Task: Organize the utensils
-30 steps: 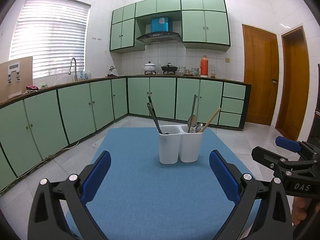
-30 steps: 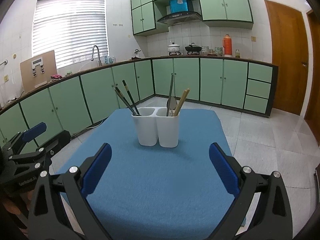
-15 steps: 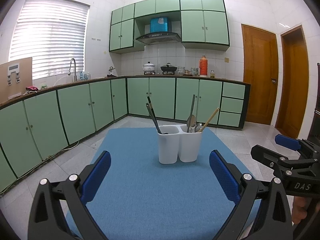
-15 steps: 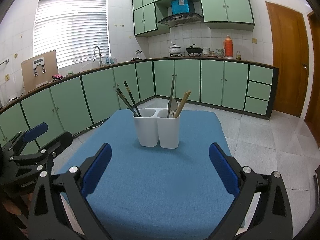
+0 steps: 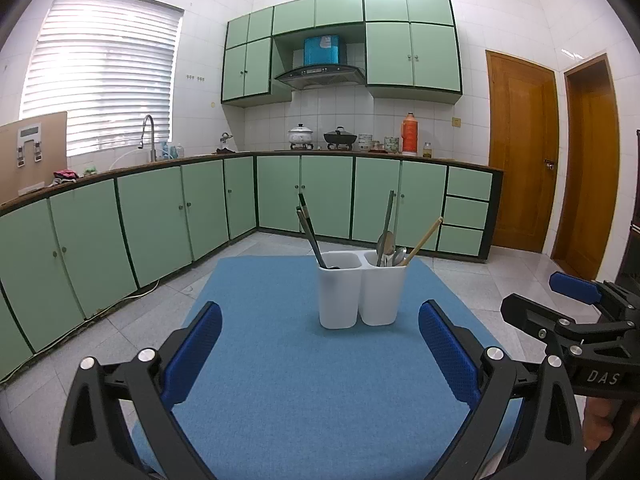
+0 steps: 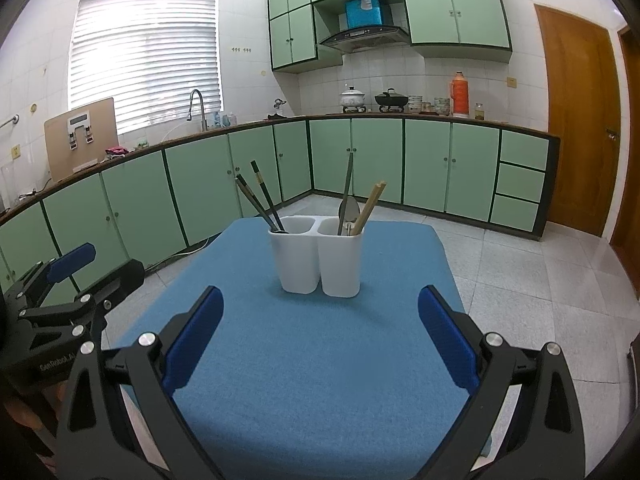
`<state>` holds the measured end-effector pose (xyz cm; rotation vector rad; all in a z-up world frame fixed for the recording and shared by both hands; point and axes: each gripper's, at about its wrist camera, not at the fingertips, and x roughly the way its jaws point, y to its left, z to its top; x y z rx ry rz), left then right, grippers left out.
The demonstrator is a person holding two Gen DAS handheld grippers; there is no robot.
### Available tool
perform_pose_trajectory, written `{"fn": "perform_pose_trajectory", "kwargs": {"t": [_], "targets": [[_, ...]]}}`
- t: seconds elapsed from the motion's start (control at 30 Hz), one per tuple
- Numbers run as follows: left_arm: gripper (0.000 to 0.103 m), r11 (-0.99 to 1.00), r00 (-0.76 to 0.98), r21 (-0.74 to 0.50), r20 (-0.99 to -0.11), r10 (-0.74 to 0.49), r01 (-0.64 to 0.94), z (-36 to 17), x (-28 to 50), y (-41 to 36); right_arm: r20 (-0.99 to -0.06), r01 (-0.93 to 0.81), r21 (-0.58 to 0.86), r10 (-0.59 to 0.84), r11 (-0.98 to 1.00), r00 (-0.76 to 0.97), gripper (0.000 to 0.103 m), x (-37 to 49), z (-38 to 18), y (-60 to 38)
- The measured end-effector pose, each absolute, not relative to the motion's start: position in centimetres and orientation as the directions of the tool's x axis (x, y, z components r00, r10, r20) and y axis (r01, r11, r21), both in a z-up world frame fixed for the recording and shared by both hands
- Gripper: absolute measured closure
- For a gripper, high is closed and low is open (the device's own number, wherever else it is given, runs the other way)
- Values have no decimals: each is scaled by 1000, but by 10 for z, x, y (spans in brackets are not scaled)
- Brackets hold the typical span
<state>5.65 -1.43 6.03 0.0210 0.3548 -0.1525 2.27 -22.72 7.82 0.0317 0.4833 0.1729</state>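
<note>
A white two-compartment utensil holder (image 5: 360, 292) (image 6: 318, 260) stands upright on the blue mat (image 5: 304, 380) (image 6: 320, 368). Dark chopsticks (image 5: 310, 232) (image 6: 258, 200) lean out of its left compartment. Its right compartment holds metal spoons (image 5: 390, 254), a grey-handled utensil (image 6: 348, 184) and wooden chopsticks (image 5: 424, 238) (image 6: 370, 206). My left gripper (image 5: 320, 344) is open, empty, short of the holder. My right gripper (image 6: 320, 336) is also open and empty, likewise short of it. Each wrist view catches the other gripper at its edge: the right gripper (image 5: 576, 312), the left gripper (image 6: 64, 280).
The mat covers a small table with grey floor tiles (image 6: 540, 280) around it. Green cabinets (image 5: 160, 216) and a countertop with a faucet (image 5: 146, 136), pots and a red thermos (image 5: 409, 134) line the walls. Wooden doors (image 5: 520, 176) stand at the right.
Both grippers have drifted slightly back and up from the holder; the view barely shifts. Both stay open and empty.
</note>
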Motion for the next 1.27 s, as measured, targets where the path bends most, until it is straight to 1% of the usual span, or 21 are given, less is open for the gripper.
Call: {"fn": "perform_pose_trajectory", "kwargs": {"t": [1.27], "targets": [[6,989,926,-13,-351,-141,146,62,60,-9,-463,-159,69,173,985,869,8,25,78,-225]]}}
